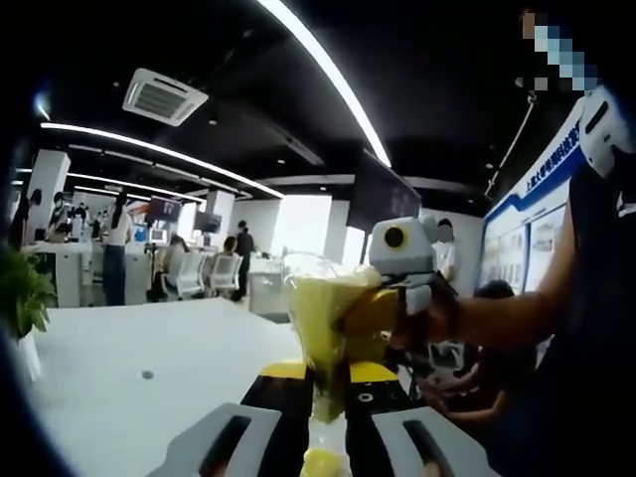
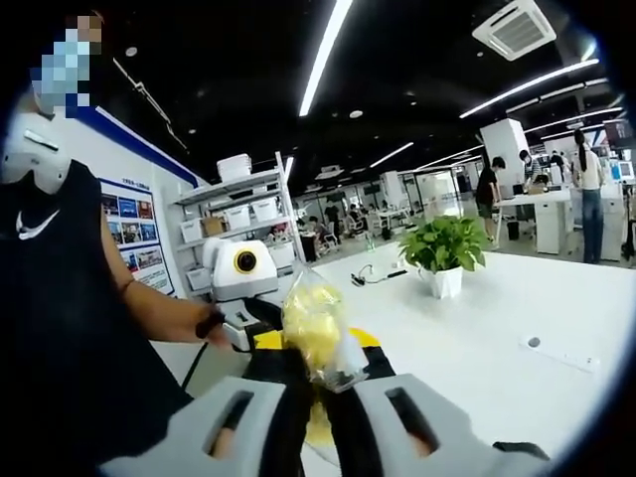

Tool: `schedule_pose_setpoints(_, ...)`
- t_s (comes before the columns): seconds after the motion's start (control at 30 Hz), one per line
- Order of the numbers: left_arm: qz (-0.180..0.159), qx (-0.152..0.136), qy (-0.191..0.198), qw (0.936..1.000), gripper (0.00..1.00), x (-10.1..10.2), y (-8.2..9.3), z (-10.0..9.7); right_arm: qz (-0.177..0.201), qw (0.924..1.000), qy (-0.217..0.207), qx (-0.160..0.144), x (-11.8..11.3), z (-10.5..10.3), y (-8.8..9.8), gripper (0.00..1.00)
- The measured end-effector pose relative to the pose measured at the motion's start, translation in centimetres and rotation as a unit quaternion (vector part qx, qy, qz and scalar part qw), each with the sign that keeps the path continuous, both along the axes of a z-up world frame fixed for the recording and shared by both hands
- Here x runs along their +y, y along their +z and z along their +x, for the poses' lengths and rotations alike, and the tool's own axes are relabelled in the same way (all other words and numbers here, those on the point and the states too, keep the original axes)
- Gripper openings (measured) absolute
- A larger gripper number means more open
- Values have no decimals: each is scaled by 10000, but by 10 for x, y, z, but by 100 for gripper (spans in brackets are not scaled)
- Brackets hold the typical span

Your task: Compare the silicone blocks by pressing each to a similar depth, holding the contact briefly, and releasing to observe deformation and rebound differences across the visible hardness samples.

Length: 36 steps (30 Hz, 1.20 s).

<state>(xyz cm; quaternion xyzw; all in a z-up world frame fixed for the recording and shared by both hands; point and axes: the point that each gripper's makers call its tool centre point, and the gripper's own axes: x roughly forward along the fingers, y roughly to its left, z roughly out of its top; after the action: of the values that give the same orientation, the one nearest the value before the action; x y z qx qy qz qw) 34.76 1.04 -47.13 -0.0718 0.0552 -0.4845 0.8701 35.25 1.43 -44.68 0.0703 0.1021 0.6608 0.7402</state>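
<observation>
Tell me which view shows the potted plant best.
The right gripper view: the potted plant stands whole on the white table, leaves and white pot clear. The left gripper view catches just some of its leaves at the left edge, cut off by the rim.

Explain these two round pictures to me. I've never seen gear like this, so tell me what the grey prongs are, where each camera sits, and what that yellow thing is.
No robot here: a person holds a hand-held gripper in each hand, and a fisheye camera rides on each one, looking along its two jaws. The grey and black prongs rising from the bottom of each picture are those jaws.

In the left gripper view, the left gripper pinches a clear bag of yellow pieces. The right gripper comes in from the right, in the person's hand, and meets the same bag.

The right gripper view shows the same moment from the other side: its own gripper closed on the bag, with the left gripper behind it.

Both grippers hold the bag above a white table. On the table stand a potted plant and a cable. Behind is an open office.
</observation>
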Motion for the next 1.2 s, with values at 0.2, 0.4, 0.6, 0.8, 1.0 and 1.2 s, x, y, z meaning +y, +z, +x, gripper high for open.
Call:
schedule_pose_setpoints(0.2,-102,27,-36,9999,9,0,-2,-6,-141,9999,53,62,0,-5,-2,0)
schedule_pose_setpoints(0.4,-126,-56,-38,9999,9,1,3,-5,-37,10000,31,77,1,-4,2,0)
schedule_pose_setpoints(0.6,-134,-139,-9,9998,8,2,5,-2,6,10000,-17,5,1,-2,5,0)
schedule_pose_setpoints(0.8,-67,-263,-17,9996,3,2,6,-3,34,9998,-61,-196,1,-4,8,3)
schedule_pose_setpoints(1.0,-188,-107,-7,9998,2,4,11,1,157,9992,-93,-344,2,-1,12,7)
schedule_pose_setpoints(1.2,-415,-44,28,9991,1,8,16,3,391,9969,-557,-403,-6,20,22,42)
